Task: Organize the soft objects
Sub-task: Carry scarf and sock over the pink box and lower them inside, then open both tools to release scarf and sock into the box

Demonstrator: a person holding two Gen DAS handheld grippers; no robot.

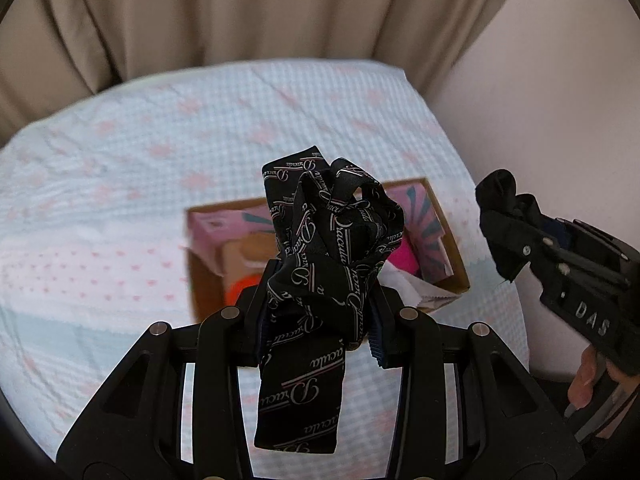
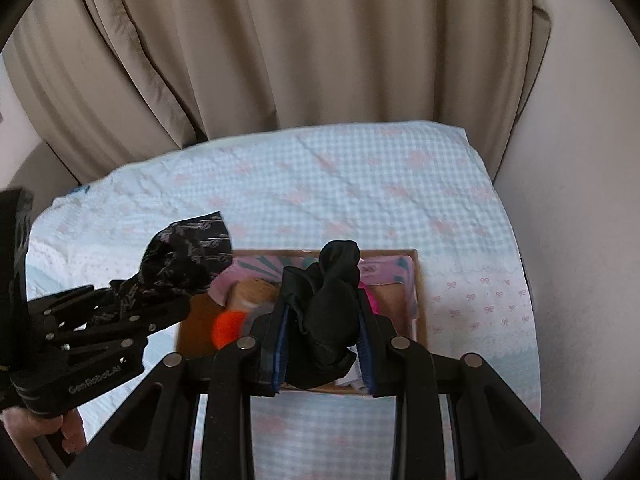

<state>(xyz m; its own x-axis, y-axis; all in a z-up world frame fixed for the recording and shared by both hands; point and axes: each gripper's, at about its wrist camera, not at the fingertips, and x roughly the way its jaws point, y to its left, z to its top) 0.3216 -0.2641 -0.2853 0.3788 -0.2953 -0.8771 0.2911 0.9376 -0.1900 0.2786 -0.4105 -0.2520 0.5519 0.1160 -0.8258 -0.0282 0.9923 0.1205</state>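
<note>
**Cloth, card and matt plastic**

The black script-printed cloth band (image 1: 316, 280) looks smooth with a slight sheen. The plain black cloth bundle (image 2: 328, 304) is matt. The brown cardboard box (image 1: 452, 240) looks dull, on a puckered pale checked bedspread (image 1: 160, 160).

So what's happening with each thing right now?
Left hand-held gripper: shut on the printed black cloth.
Printed black cloth: bunched up, held in the air, one end hanging down.
Right hand-held gripper: shut on the plain black cloth.
Plain black cloth: crumpled, held above the box.
Cardboard box: open, resting on the bed, with some things already inside.
</note>
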